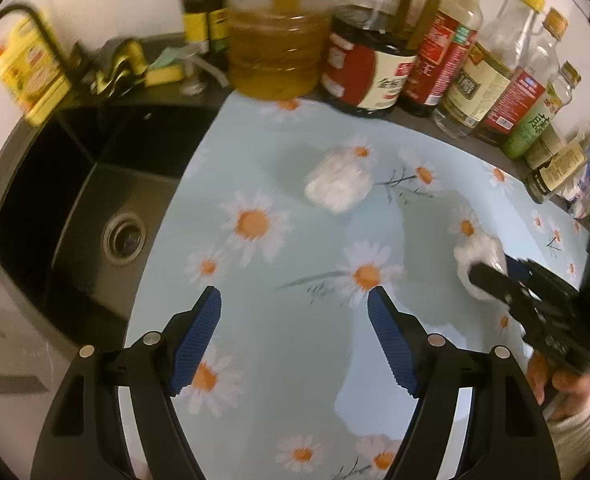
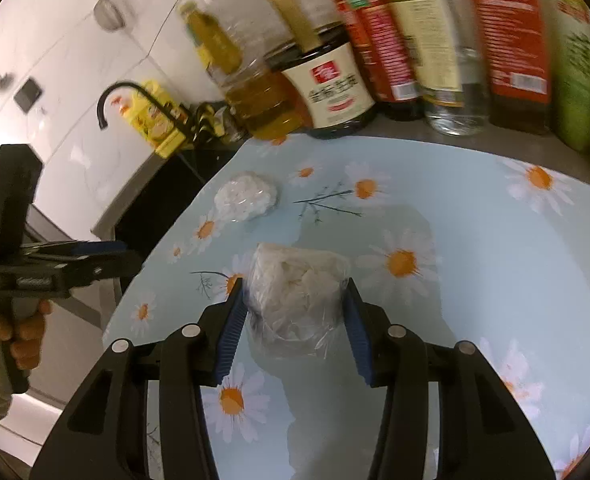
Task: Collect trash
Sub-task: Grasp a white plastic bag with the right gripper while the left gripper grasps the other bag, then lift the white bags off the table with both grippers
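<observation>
A crumpled clear plastic wad [image 2: 295, 296] sits between the blue pads of my right gripper [image 2: 293, 284], which is shut on it just above the daisy-print cloth [image 2: 475, 208]. From the left wrist view that same wad [image 1: 475, 250] shows white at the right gripper's tip [image 1: 481, 274]. A second white crumpled wad [image 1: 337, 184] lies loose on the cloth farther back, toward the bottles [image 2: 245, 196]. My left gripper [image 1: 295, 294] hangs open over the cloth with nothing between its fingers, short of the loose wad. It appears at the left edge of the right wrist view [image 2: 119, 248].
A black sink [image 1: 95, 208] with a drain and a curved faucet [image 2: 111, 96] lies left of the cloth. Several oil and sauce bottles [image 1: 367, 68] line the back wall. A yellow sponge [image 1: 163, 74] rests behind the sink. A hand [image 1: 567, 392] holds the right gripper.
</observation>
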A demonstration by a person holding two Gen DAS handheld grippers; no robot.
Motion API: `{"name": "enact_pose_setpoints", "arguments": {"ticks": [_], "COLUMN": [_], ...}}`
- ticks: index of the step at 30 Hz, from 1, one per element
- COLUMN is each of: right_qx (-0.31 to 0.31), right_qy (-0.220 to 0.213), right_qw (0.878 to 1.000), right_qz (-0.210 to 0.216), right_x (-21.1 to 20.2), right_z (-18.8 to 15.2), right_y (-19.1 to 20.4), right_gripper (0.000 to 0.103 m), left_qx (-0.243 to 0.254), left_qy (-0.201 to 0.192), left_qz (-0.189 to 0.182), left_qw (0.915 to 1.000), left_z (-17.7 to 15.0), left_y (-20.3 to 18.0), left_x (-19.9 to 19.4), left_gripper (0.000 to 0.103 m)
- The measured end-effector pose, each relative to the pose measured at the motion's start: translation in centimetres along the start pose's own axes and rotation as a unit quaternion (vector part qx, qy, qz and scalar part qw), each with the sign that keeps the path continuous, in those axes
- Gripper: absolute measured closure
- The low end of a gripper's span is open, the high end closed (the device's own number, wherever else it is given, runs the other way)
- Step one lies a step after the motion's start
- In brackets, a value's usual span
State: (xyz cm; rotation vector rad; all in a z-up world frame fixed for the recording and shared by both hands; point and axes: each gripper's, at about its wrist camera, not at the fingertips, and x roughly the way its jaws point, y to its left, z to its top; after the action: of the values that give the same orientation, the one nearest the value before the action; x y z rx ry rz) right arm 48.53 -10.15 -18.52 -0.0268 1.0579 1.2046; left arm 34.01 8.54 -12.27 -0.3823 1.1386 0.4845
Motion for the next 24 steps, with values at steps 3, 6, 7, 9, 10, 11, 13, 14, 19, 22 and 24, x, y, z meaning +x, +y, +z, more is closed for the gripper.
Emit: {"name": "enact_pose_setpoints", "arguments": {"ticks": [3,6,7,9,10,11,13,14,19,22,24], "right_qx": [0.014,0.019,0.022,0.031,0.035,0.039,0.04,0.04,0.051,0.052,0.053], "right_qy": [-0.004,-0.008,-0.009,-0.011,-0.012,-0.012,-0.011,-0.012,-0.012,-0.013,-0.013], "right_qw": [1.0,1.0,1.0,0.999,0.999,0.999,0.999,0.999,0.999,0.999,0.999], "right_qz": [0.005,0.003,0.003,0.001,0.001,0.001,-0.003,-0.005,-0.007,-0.007,-0.006], "right_x": [-0.8,-1.6,-1.9,-2.4,-2.6,-2.8,-3.1,-3.2,-3.6,-3.8,-3.8], "right_z": [-0.5,-1.0,-1.1,-1.2,-1.3,-1.4,-1.6,-1.7,-1.9,-1.9,-1.9], "right_y": [-0.6,-1.2,-1.5,-2.0,-2.3,-2.6,-3.0,-3.1,-3.7,-3.7,-3.8], "right_gripper": [0.055,0.055,0.055,0.055,0.055,0.055,0.055,0.055,0.055,0.055,0.055], "left_qx": [0.017,0.039,0.047,0.061,0.064,0.068,0.074,0.074,0.075,0.083,0.081], "left_qy": [0.0,0.011,0.01,0.009,0.007,0.005,0.003,0.004,0.016,0.011,0.018], "left_qz": [0.008,0.008,0.012,0.015,0.017,0.018,0.018,0.019,0.019,0.027,0.018], "left_qw": [0.9998,0.9992,0.9988,0.998,0.9978,0.9975,0.9971,0.9971,0.9969,0.9961,0.9964], "left_z": [1.7,3.2,3.6,4.6,5.1,5.6,6.4,6.8,8.4,8.8,9.0], "left_y": [-1.0,-2.1,-2.4,-3.0,-3.2,-3.4,-3.6,-3.6,-3.7,-3.9,-3.8], "left_x": [0.8,2.2,2.5,3.1,3.4,3.7,4.4,4.9,7.1,7.6,8.2], "left_gripper": [0.029,0.014,0.014,0.014,0.014,0.014,0.014,0.014,0.014,0.015,0.019]}}
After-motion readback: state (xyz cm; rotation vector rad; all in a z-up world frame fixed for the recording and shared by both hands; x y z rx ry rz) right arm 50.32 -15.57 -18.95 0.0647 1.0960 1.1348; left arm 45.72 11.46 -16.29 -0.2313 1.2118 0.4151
